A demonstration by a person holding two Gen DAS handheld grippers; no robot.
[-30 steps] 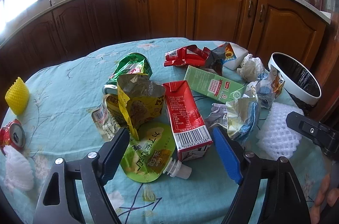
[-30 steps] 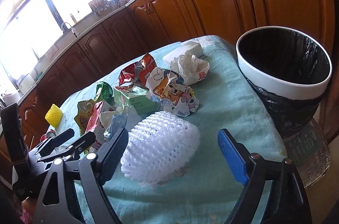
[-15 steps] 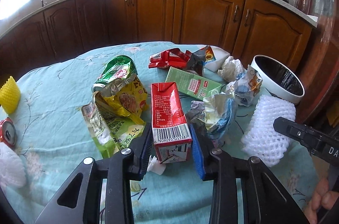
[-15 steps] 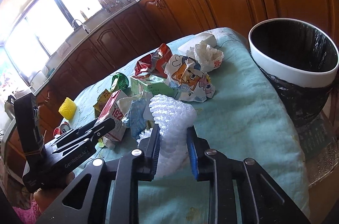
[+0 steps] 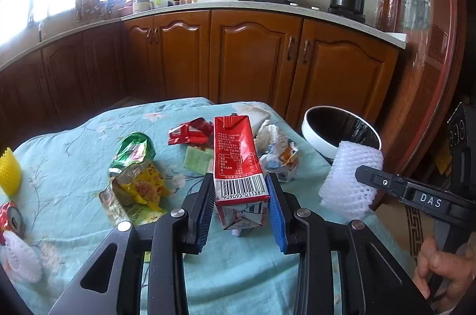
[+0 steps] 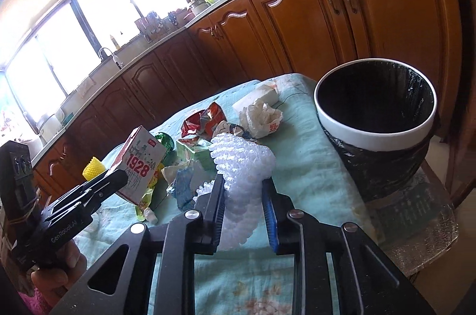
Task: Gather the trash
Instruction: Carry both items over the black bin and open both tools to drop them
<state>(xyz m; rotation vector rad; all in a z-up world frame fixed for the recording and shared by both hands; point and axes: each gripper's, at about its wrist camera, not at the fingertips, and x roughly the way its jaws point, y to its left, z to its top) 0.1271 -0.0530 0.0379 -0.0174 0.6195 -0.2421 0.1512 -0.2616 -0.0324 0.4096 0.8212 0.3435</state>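
Observation:
My left gripper (image 5: 241,196) is shut on a red drink carton (image 5: 236,157) and holds it lifted above the table; the carton also shows in the right wrist view (image 6: 139,166). My right gripper (image 6: 242,196) is shut on a white foam fruit net (image 6: 244,166), lifted off the cloth; the net also shows in the left wrist view (image 5: 348,178). The white-rimmed trash bin (image 6: 374,133) with a black liner stands at the table's right end, also in the left wrist view (image 5: 315,139). More trash lies on the table: snack bags (image 5: 136,175), a red wrapper (image 5: 190,133), crumpled paper (image 6: 261,115).
The table has a teal flowered cloth (image 5: 74,136). A yellow foam net (image 5: 9,172), a red can (image 5: 12,219) and a white foam net (image 5: 20,255) lie at the left. Wooden cabinets (image 5: 253,62) stand behind.
Both grippers closed, the left on the carton and the right on the foam net, then lifted them off the table. The view rose with them.

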